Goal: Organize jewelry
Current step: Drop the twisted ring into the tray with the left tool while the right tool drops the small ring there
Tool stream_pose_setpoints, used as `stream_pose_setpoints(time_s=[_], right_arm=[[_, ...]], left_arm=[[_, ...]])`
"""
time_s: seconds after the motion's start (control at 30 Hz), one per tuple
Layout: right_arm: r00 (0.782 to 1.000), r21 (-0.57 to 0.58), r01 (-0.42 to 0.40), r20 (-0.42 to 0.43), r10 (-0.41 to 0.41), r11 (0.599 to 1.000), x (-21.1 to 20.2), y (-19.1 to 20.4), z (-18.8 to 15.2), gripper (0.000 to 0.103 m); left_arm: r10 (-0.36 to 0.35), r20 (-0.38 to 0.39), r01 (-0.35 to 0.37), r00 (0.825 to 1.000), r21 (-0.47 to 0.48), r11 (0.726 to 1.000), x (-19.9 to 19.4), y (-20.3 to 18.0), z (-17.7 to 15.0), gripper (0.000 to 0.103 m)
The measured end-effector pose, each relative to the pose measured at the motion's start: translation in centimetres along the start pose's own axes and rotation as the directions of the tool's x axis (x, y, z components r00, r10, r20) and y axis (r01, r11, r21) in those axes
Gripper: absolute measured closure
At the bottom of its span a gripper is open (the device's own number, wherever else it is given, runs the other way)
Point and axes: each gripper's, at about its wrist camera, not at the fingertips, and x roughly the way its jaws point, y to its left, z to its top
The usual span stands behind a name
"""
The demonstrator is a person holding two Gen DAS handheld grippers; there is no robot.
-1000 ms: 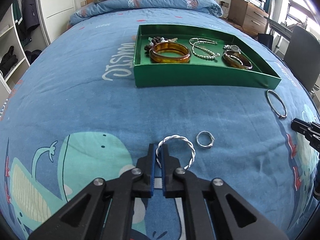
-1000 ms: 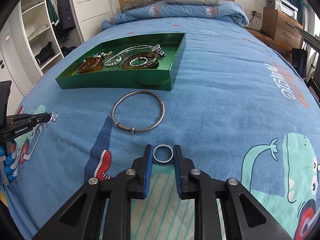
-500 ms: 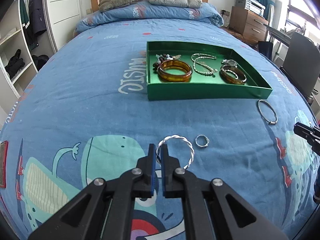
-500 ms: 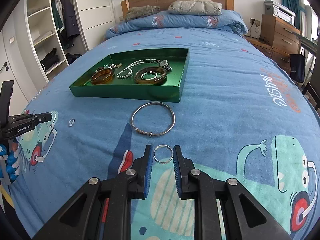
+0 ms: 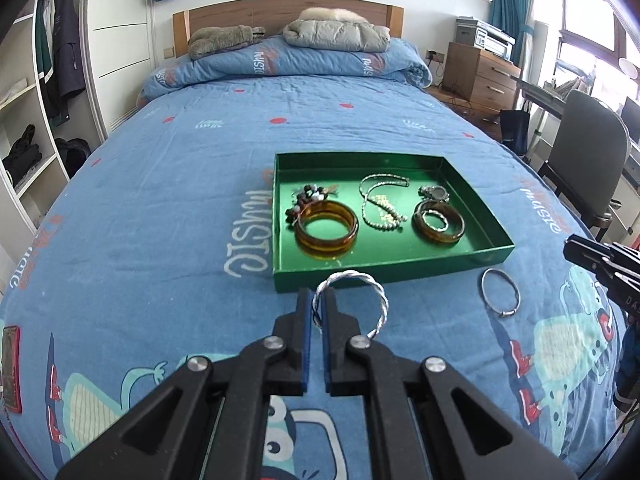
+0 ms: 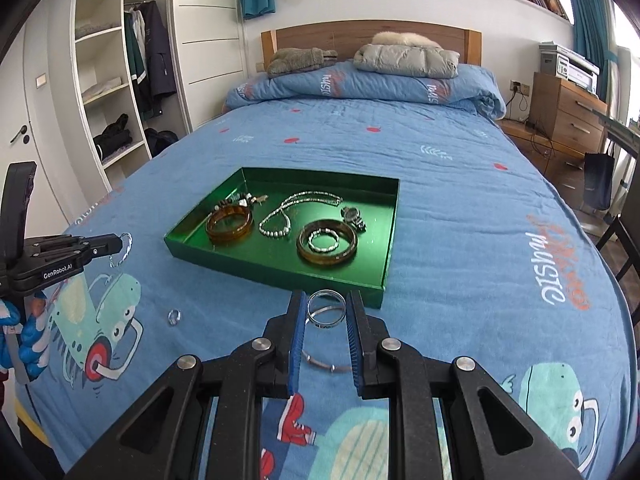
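Note:
My left gripper (image 5: 316, 300) is shut on a twisted silver bangle (image 5: 380, 300), held above the bed just short of the green tray (image 5: 384, 266). My right gripper (image 6: 326, 308) is shut on a plain silver ring band (image 6: 325, 311), held in the air near the tray's (image 6: 280, 270) front corner. The tray holds amber bangles (image 5: 326, 232), a bead necklace (image 5: 378, 204), a watch and beads. A thin silver bangle (image 5: 500, 292) lies on the bedspread right of the tray; it shows under my right gripper (image 6: 320, 362). A small ring (image 6: 174, 316) lies on the bedspread.
The blue cartoon bedspread (image 5: 160, 200) covers the bed. A folded duvet and jackets (image 5: 336, 36) sit at the headboard. A chair (image 5: 588, 160) and wooden drawers (image 5: 480, 72) stand to the right, open wardrobe shelves (image 6: 108, 80) to the left. A red phone (image 5: 10, 368) lies at the left edge.
Both grippers have risen from the bedspread and moved toward the tray, each carrying its piece. The small ring stays on the bedspread.

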Motion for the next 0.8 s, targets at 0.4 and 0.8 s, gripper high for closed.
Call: stream_pose_setpoints(time_s=[0.4, 0.8], right_arm=[[0.998, -0.011, -0.03, -0.047, 0.029, 0.999, 8.5, 0.0, 3.9, 0.083], [0.987, -0.004, -0.025, -0.159, 0.024, 1.0, 15.1, -1.7, 3.2, 0.083]], left_arm=[[0.006, -0.058, -0.006, 0.998, 0.005, 1.0, 9.3, -0.5, 5.3, 0.099], [-0.024, -0.138, 0.013, 0.99, -0.082, 0.997, 17.4, -0.2, 7.3, 0.099]])
